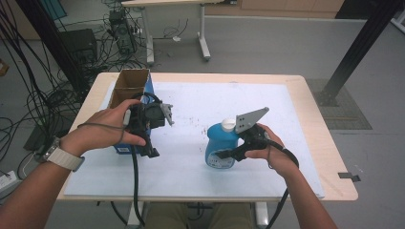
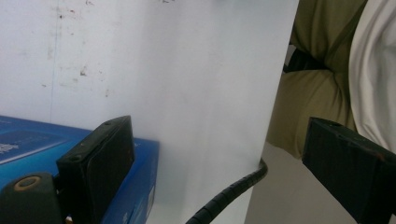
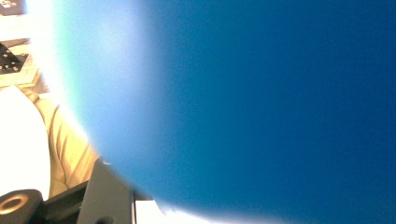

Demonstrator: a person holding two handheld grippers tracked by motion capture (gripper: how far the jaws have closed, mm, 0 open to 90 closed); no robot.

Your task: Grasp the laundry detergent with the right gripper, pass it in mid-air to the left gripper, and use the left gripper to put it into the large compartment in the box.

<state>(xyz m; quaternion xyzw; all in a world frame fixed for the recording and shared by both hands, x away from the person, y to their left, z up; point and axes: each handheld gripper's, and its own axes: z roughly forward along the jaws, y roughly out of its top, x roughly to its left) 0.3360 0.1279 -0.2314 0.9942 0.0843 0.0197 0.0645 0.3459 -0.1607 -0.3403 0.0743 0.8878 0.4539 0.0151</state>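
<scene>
- The right gripper [image 1: 224,155] is clamped on the blue bottle [image 1: 219,143], right of the mat's [image 1: 191,171] middle.
- The left gripper [image 1: 152,151] stands with jaws wide apart, gripping nothing, against the blue box [image 2: 135,191] at the mat's left.

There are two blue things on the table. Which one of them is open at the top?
The blue cardboard box at the left gripper: its brown flaps stand open. The blue bottle, clamped in the right gripper, has its white cap on.
</scene>
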